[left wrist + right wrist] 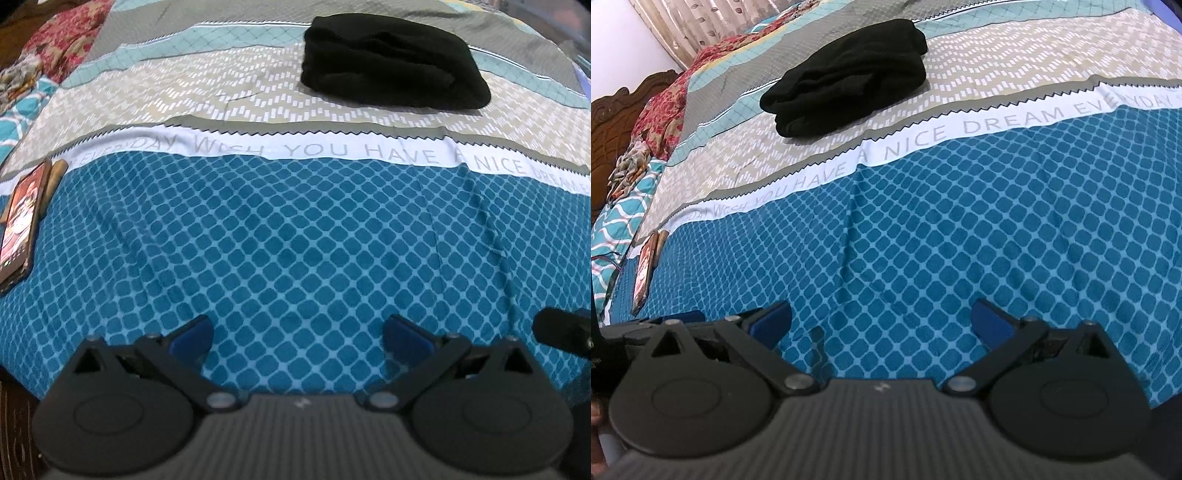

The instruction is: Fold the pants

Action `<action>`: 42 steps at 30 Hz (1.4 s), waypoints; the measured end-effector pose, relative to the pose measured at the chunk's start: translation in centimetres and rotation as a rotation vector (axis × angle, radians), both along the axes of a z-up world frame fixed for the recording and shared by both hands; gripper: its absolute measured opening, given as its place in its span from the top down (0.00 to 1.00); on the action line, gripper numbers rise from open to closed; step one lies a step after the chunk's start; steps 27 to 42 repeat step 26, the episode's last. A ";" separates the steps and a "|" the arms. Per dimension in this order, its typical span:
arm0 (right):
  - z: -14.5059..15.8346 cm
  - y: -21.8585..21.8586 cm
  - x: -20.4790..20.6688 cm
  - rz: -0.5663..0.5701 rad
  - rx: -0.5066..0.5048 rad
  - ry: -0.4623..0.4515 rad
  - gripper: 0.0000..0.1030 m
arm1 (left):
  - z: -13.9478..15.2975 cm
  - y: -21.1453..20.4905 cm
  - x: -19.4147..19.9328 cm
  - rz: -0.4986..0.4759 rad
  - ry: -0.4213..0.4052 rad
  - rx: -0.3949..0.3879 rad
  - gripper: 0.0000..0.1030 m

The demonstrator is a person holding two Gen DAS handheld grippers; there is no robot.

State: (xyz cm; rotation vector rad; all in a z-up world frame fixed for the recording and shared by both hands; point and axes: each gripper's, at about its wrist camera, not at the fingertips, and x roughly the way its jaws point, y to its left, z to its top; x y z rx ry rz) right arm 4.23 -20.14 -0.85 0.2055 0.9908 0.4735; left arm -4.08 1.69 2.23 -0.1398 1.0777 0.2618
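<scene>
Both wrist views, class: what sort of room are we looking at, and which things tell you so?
Most likely a bedroom. A patterned bedsheet covers a wide mattress, a carved wooden headboard stands at its end, and a curtain hangs behind. Folded black pants and a phone lie on the sheet.

The left black two-finger gripper with blue pads (297, 334) has its jaws spread wide with nothing between them. The right black two-finger gripper with blue pads (882, 321) stands likewise wide apart and bare, its body showing just beside the left one.
</scene>
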 end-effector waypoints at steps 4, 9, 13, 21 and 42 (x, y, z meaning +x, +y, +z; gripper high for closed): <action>1.3 0.1 -0.5 0.008 0.007 -0.050 0.00 | 1.6 0.2 -0.4 0.025 -0.037 0.047 0.00; 3.8 -0.2 -1.5 0.000 0.017 -0.182 0.00 | 4.3 -0.5 -0.7 0.027 -0.109 0.130 0.00; 5.2 -0.7 -1.8 -0.018 0.027 -0.244 0.00 | 5.8 -0.8 -0.6 0.014 -0.138 0.141 0.00; 5.4 -1.1 -1.7 -0.042 0.034 -0.285 0.00 | 6.3 -1.6 -0.4 0.001 -0.153 0.139 0.00; 5.3 -1.3 -1.8 -0.046 0.038 -0.284 0.00 | 6.3 -2.4 -0.7 -0.033 -0.161 0.136 0.00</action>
